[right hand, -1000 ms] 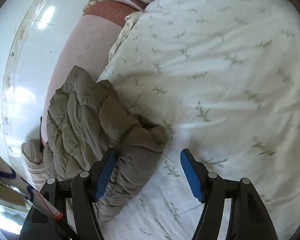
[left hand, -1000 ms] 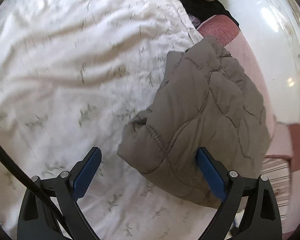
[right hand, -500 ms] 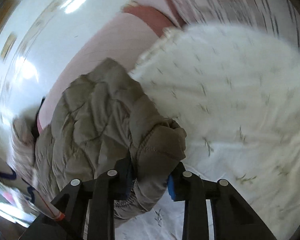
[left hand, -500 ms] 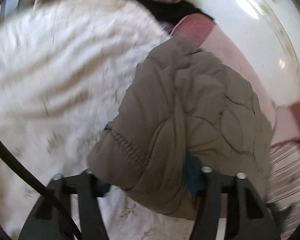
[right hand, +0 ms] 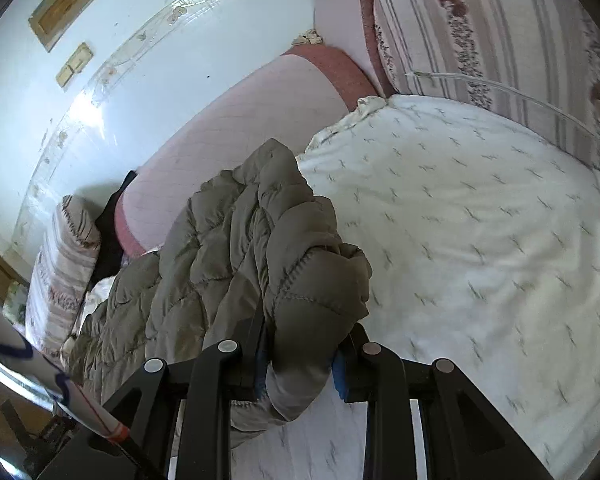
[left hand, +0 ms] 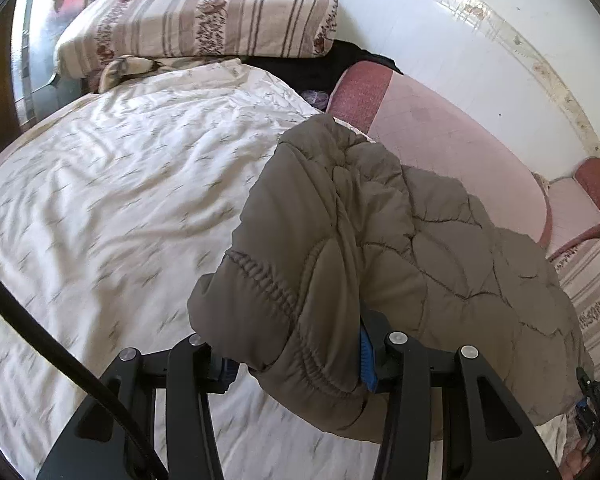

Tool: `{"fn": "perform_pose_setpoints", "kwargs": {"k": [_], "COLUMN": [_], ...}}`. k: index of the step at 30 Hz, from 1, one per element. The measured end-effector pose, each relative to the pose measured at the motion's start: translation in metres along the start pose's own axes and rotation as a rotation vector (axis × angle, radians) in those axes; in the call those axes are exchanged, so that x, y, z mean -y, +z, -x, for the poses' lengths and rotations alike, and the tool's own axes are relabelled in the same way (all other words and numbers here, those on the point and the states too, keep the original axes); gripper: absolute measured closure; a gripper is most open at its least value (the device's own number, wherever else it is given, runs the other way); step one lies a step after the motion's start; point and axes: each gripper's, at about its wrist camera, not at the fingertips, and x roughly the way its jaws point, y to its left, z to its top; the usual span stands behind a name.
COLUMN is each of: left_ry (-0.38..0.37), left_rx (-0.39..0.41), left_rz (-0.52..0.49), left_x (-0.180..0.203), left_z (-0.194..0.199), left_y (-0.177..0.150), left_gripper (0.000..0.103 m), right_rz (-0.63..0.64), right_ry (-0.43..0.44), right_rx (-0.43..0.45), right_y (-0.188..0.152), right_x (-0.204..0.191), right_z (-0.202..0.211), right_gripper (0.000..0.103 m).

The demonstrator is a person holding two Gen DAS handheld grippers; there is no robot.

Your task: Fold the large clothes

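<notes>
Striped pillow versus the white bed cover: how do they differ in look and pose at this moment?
The striped pillow carries brown and pink bands with floral strips, while the white bed cover is pale with small scattered sprigs. The pillow is plump and stands at the bed's far end; the cover lies spread flat and wrinkled. The grey quilted jacket hangs over the cover's edge but does not touch the pillow. Both are bedding on the same bed.

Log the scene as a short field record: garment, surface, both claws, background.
garment: grey-brown quilted puffer jacket, bunched, partly lifted
surface: white leaf-print bedspread
left claw: closing, pads pressing an elastic-hemmed jacket edge
right claw: shut on another puffy jacket edge
background: striped floral pillow, pink quilted bed surround, white wall
</notes>
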Motion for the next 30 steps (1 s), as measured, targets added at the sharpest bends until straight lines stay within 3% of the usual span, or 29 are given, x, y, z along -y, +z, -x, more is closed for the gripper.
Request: {"fn": "perform_pose_setpoints", "kwargs": {"k": [6, 9, 12, 15, 18, 20, 23, 25, 27, 30], "left_ry": [0.017, 0.026, 0.017, -0.001, -0.02, 0.004, 0.048, 0.106, 0.136, 0.144], "left_rx": [-0.038, -0.109, -0.146, -0.137, -0.135, -0.104, -0.023, 0.096, 0.196, 0.28], "left_rz": [0.016, 0.05, 0.102, 0.138, 0.184, 0.195, 0.188, 0.159, 0.08, -0.082], "left_x": [-0.02, -0.033, -0.045, -0.056, -0.069, -0.072, -0.069, -0.061, -0.041, 0.003], "left_z": [0.025, 0.013, 0.009, 0.02, 0.028, 0.034, 0.048, 0.066, 0.079, 0.081], "left_y": [-0.042, -0.054, -0.054, -0.052, -0.051, -0.049, -0.045, -0.042, -0.04, -0.048], "left_gripper": [0.054, 0.046, 0.037, 0.032, 0.031, 0.031, 0.031, 0.031, 0.027, 0.023], "right_rz": [-0.055, -0.07, -0.136, -0.215, -0.274, -0.261, -0.14, -0.049, 0.102, 0.282], "right_ry": [0.002, -0.048, -0.04, -0.036, -0.067, -0.118, -0.169, -0.14, -0.123, -0.086], "right_rx": [-0.054, -0.13, -0.183, -0.17, -0.108, -0.028, 0.076, 0.131, 0.172, 0.187], "right_y": [-0.038, -0.054, -0.054, -0.05, -0.053, -0.052, -0.045, -0.045, -0.051, -0.07], "right_x": [0.027, 0.043, 0.059, 0.073, 0.087, 0.089, 0.071, 0.051, 0.021, -0.021], "right_z": [0.028, 0.011, 0.005, 0.022, 0.046, 0.063, 0.08, 0.087, 0.087, 0.077], "right_gripper": [0.075, 0.071, 0.059, 0.043, 0.041, 0.041, 0.041, 0.041, 0.041, 0.041]}}
